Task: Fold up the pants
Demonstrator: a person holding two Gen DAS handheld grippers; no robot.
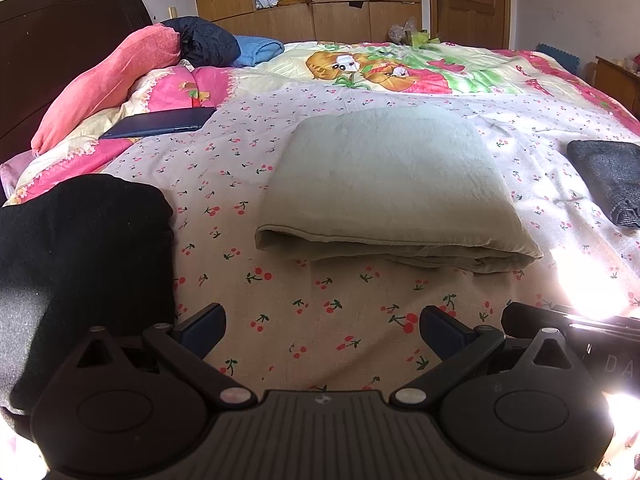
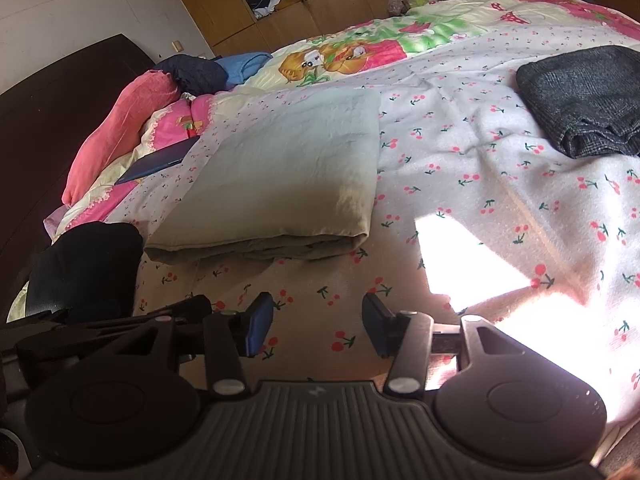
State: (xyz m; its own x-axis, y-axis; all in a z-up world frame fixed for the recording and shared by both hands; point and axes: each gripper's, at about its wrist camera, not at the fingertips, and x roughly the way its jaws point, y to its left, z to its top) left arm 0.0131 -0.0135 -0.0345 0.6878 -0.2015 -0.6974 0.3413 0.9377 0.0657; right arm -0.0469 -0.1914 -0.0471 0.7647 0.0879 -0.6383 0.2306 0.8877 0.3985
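Ahead, folded pants (image 1: 390, 184) lie beyond both empty, wide-spread tools (image 1: 322, 334) (image 2: 318, 326).

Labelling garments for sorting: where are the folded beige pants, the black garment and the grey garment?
folded beige pants (image 1: 384, 184), left wrist view, top face.
black garment (image 1: 80, 248), left wrist view, middle.
grey garment (image 2: 580, 96), right wrist view, top face.

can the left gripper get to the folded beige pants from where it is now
Probably yes. The left gripper is open and empty, and only bare cherry-print sheet lies between it and the near edge of the folded beige pants. The black garment sits off to its left.
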